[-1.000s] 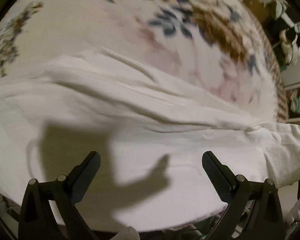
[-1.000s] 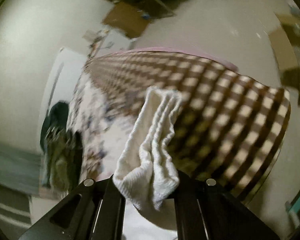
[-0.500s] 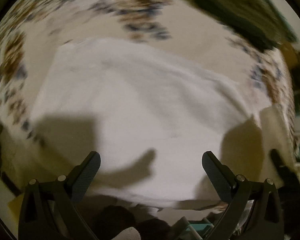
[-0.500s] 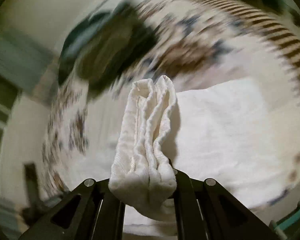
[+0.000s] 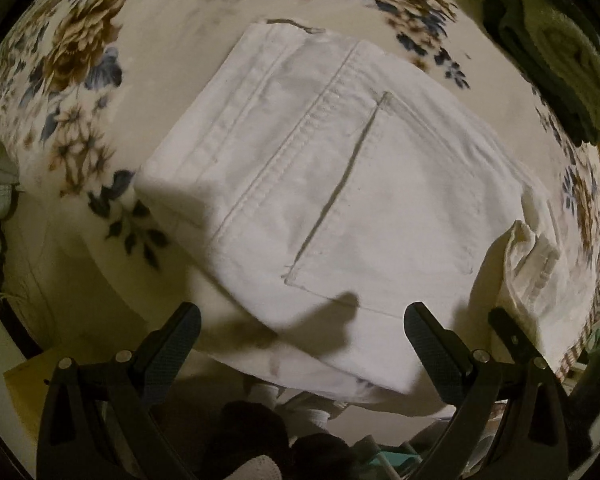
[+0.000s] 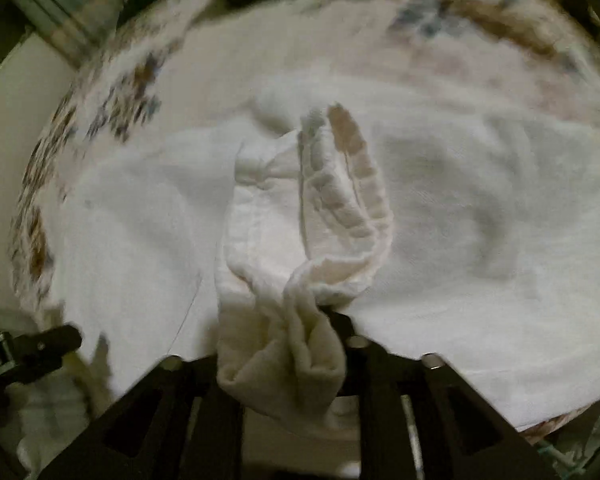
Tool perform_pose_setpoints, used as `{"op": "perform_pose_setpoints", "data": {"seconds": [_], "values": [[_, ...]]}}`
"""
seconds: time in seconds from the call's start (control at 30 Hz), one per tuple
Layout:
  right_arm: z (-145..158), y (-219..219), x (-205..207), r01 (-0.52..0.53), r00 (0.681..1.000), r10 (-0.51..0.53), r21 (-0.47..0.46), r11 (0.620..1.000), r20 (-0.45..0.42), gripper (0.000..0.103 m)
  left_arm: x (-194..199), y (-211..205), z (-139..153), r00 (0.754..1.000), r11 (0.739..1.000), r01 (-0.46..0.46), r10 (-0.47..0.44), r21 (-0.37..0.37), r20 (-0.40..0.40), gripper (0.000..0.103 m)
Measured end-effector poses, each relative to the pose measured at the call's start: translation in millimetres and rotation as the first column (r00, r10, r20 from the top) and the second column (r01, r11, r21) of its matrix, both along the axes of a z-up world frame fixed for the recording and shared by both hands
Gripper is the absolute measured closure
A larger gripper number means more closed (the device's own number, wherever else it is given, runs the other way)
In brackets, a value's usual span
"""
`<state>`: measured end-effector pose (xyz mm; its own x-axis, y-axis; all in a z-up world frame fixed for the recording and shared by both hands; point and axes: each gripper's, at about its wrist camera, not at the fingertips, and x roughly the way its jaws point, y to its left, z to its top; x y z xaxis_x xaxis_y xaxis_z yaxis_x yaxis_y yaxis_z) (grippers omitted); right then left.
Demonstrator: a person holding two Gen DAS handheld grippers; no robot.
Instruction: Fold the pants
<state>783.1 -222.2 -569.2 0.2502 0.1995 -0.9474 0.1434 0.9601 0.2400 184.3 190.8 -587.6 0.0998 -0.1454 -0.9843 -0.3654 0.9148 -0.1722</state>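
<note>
Lying across the middle of the left wrist frame, the white pants point(image 5: 340, 200) are already doubled into a broad slab on the floral bedspread point(image 5: 80, 60), seat side up with a back pocket point(image 5: 388, 216) showing at centre. The left tongs point(image 5: 302, 344) stand wide apart at the bottom of that frame, gripping nothing, hovering just clear of the near edge of the cloth (their shadow falls on the fabric below the pocket). I judge they are parked there to be ready to pin or smooth the stack once the next layer lands.

In the right wrist frame the right tongs point(image 6: 320, 344) are pinched tight on a bunched hem end of the pants point(image 6: 300, 264), the ribbed stitching of the cuff point(image 6: 352, 184) curling up toward frame centre. That same raised wad appears at the lower right of the left view, above the main slab. Holding the end gathered and lifted keeps the leg from dragging and disturbing the layers beneath while it is carried over.

The right view is blurred, so how the cloth under the cuff lies is hard to read. A dark green folded heap point(image 5: 556, 60) sits at the upper right of the left frame, well apart. The fold looks well advanced, with this last end left to lay down.
</note>
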Motion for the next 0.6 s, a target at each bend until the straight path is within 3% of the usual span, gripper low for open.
{"op": "perform_pose_setpoints", "data": {"seconds": [0.03, 0.07, 0.13, 0.17, 0.23, 0.3, 0.43, 0.5, 0.53, 0.6], "values": [[3, 1, 0, -0.020, 1.000, 0.021, 0.052, 0.998, -0.013, 0.054, 1, -1, 1, 1.000, 1.000, -0.001, 0.001, -0.007, 0.004, 0.000], [8, -2, -2, -0.061, 0.998, 0.064, 0.156, 0.986, -0.018, 0.050, 2, -2, 3, 1.000, 1.000, -0.001, 0.002, -0.015, 0.012, 0.000], [19, -14, -7, -0.069, 0.997, 0.076, 0.271, 0.960, -0.016, 0.047, 6, -5, 8, 0.999, 0.999, 0.009, -0.008, -0.034, 0.031, 0.000], [26, -29, -10, -0.040, 0.999, 0.048, 0.347, 0.937, -0.013, 0.046, 10, -10, 11, 0.999, 0.999, 0.024, -0.022, -0.044, 0.042, 0.000], [32, -55, -14, 0.053, 0.999, -0.048, 0.411, 0.910, -0.022, 0.043, 19, -25, 13, 0.997, 0.997, 0.050, -0.047, -0.055, 0.060, 0.000], [27, -82, -15, 0.177, 0.984, -0.166, 0.438, 0.881, -0.064, 0.041, 28, -38, 16, 0.995, 0.995, 0.072, -0.067, -0.070, 0.079, 0.000], [9, -101, -1, 0.273, 0.961, -0.262, 0.431, 0.860, -0.086, 0.041, 38, -50, 16, 0.993, 0.994, 0.093, -0.087, -0.060, 0.085, 0.000], [-3, -93, 11, 0.273, 0.961, -0.263, 0.456, 0.847, -0.085, 0.044, 34, -47, 12, 0.993, 0.995, 0.090, -0.086, -0.038, 0.082, 0.000], [-14, -82, 19, 0.254, 0.967, -0.236, 0.487, 0.836, -0.100, 0.051, 33, -44, 10, 0.994, 0.996, 0.084, -0.082, -0.025, 0.075, 0.000], [-33, -62, 36, 0.233, 0.970, -0.175, 0.461, 0.856, -0.166, 0.053, 24, -29, 6, 0.997, 0.999, 0.048, -0.048, 0.007, 0.055, 0.000]]}}
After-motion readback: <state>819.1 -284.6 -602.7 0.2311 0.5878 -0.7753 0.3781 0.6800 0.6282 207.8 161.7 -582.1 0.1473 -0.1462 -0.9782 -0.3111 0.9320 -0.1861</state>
